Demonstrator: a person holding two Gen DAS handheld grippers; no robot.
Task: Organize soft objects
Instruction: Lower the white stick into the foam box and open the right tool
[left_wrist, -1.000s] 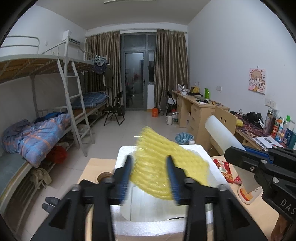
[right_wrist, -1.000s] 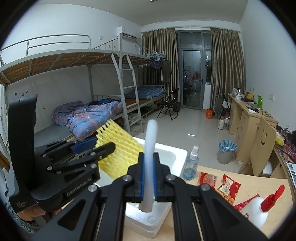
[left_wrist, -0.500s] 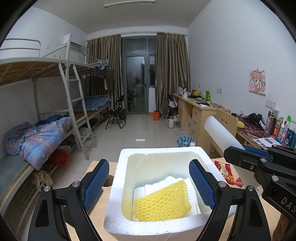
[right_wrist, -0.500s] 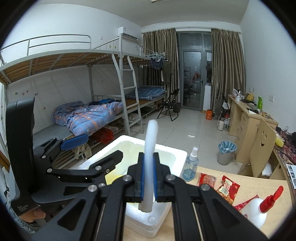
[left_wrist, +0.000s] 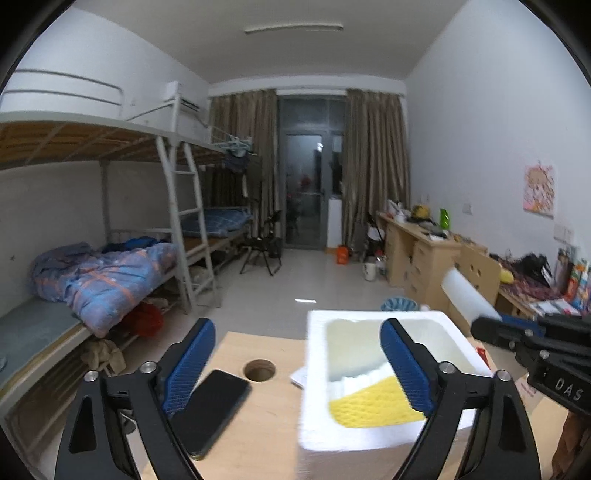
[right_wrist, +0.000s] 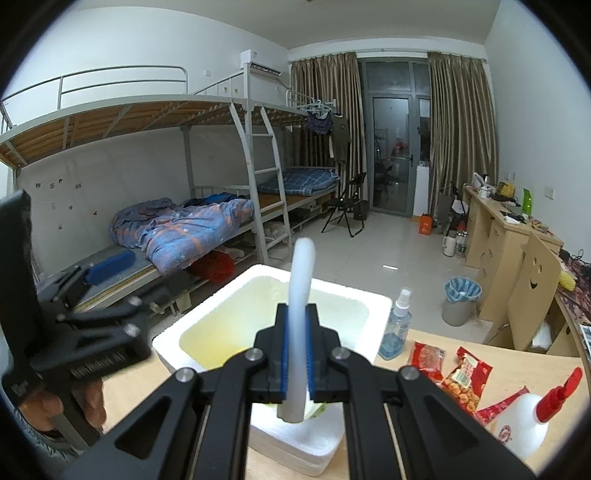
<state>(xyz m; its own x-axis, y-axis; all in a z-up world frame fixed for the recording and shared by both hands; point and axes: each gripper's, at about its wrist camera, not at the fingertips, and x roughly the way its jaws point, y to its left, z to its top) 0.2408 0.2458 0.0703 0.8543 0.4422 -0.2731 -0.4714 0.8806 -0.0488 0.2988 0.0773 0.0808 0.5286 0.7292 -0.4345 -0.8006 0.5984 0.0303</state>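
One yellow foam net lies in foam box; left hand-held gripper gapes, right hand-held gripper clamps white sheet.

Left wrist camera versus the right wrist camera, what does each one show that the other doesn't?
Only the left wrist view shows the black phone on the table and the yellow foam net lying inside the foam box. Only the right wrist view shows the spray bottle, snack packets and red-capped white bottle. Both show the box and the white foam sheet clamped in the right jaws.
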